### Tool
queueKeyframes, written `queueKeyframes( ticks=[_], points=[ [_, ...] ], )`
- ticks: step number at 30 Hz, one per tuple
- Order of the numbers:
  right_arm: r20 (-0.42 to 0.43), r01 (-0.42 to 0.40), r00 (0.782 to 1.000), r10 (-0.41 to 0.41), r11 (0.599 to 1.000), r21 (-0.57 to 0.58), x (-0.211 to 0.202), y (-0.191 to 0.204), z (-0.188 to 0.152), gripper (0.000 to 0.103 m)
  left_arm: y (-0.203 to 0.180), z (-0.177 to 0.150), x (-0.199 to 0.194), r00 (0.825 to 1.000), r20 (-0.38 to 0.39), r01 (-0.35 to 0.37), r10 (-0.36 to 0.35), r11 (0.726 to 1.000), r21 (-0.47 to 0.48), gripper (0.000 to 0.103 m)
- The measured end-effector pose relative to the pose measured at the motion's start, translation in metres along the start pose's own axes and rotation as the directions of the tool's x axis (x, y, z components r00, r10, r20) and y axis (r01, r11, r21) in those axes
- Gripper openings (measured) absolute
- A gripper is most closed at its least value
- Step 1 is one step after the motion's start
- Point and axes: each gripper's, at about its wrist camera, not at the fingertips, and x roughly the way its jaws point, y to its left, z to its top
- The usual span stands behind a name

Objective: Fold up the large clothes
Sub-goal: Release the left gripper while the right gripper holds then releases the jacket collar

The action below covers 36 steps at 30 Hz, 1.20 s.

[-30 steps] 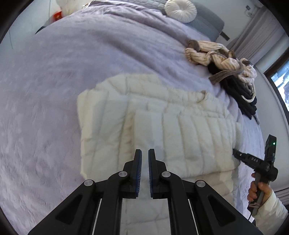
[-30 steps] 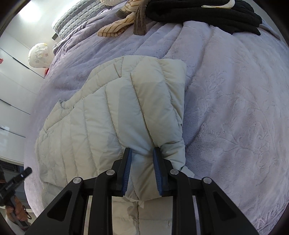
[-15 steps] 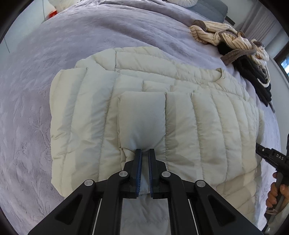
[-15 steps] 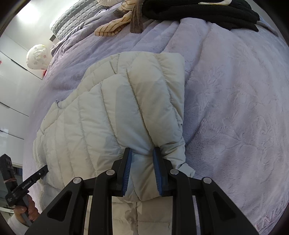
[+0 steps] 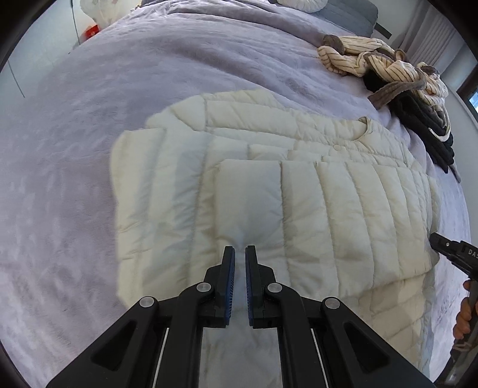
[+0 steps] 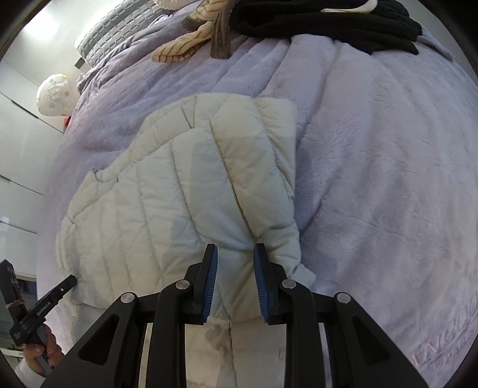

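A cream quilted puffer jacket [image 5: 313,191] lies partly folded on the lilac bedspread [image 5: 89,134]. It also shows in the right wrist view [image 6: 167,209]. My left gripper [image 5: 240,253] is shut on a thin fold of the jacket's near edge, the jaws almost touching. My right gripper [image 6: 235,253] is shut on a thick bunched fold of the jacket at its right side. Each gripper shows at the edge of the other's view: the right gripper [image 5: 448,250] and the left gripper [image 6: 64,285].
A pile of clothes lies at the bed's far side: a striped cream garment [image 5: 373,59] and black garments [image 6: 322,24]. A round white cushion [image 6: 53,95] sits near the headboard. The bedspread [image 6: 388,179] spreads wide to the right.
The left wrist view swung down toward the jacket, then pulled back a little, with the jacket's near edge held between its jaws. The right gripper has kept its grip and barely moved.
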Motion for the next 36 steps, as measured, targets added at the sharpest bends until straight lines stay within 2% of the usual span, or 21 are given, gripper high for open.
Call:
queueKeyframes(
  ticks=[5,8,14,18,19,20,21,22,23,27,29,33,34,36],
  points=[
    [-0.01,0.001,1.0,-0.001,1.0,-0.005,-0.021,0.003,-0.01,0.029,0.004,-0.011,-0.026,1.0,-0.012,-0.018,0.018,1.0,0.014,0.008],
    [-0.01,-0.006,1.0,0.006,1.0,-0.007,-0.036,0.006,-0.017,0.038,0.003,-0.022,-0.044,1.0,-0.011,-0.019,0.019,1.0,0.006,0.008],
    [-0.012,-0.024,1.0,0.024,1.0,0.002,-0.063,0.016,-0.041,0.042,-0.005,-0.044,-0.071,0.999,-0.011,-0.042,0.043,0.999,0.02,0.008],
    [-0.025,-0.034,0.999,0.034,0.999,0.002,-0.079,0.023,-0.059,0.044,-0.01,-0.055,-0.082,0.998,-0.058,-0.024,0.026,0.999,0.041,0.009],
    [-0.029,-0.036,0.999,0.036,0.999,0.002,-0.083,0.025,-0.064,0.045,-0.012,-0.059,-0.085,0.998,-0.066,-0.018,0.021,0.998,0.052,0.024],
    [-0.035,-0.038,0.999,0.038,0.999,0.003,-0.087,0.027,-0.069,0.048,-0.014,-0.062,-0.088,0.997,-0.068,-0.019,0.023,0.998,0.059,0.048],
    [-0.042,-0.041,0.998,0.041,0.999,0.003,-0.089,0.028,-0.074,0.05,-0.016,-0.066,-0.092,0.997,-0.064,-0.033,0.036,0.998,0.06,0.098],
    [-0.047,-0.043,0.998,0.043,0.999,0.005,-0.091,0.029,-0.077,0.053,-0.017,-0.069,-0.098,0.997,-0.041,-0.057,0.059,0.997,0.058,0.103],
    [-0.052,-0.044,0.998,0.045,0.999,0.008,-0.094,0.03,-0.082,0.053,-0.02,-0.072,-0.106,0.998,-0.017,-0.059,0.061,0.996,0.071,0.103],
    [-0.068,-0.048,0.996,0.049,0.999,0.013,-0.108,0.033,-0.1,0.057,-0.021,-0.082,-0.117,0.999,-0.041,-0.033,0.036,0.997,0.076,0.103],
    [-0.074,-0.052,0.996,0.053,0.999,0.013,-0.113,0.033,-0.107,0.067,-0.021,-0.089,-0.122,0.998,-0.054,-0.04,0.045,0.995,0.088,0.103],
    [-0.079,-0.05,0.996,0.051,0.999,0.006,-0.125,0.035,-0.119,0.076,-0.014,-0.103,-0.128,0.995,-0.081,-0.044,0.051,0.995,0.091,0.103],
    [-0.077,-0.054,0.996,0.054,0.999,0.008,-0.129,0.036,-0.122,0.083,-0.01,-0.107,-0.129,0.994,-0.091,-0.051,0.059,0.995,0.088,0.103],
    [-0.072,-0.053,0.996,0.053,0.999,0.011,-0.136,0.036,-0.127,0.084,-0.007,-0.114,-0.13,0.992,-0.102,-0.07,0.079,0.994,0.09,0.103]
  ],
)
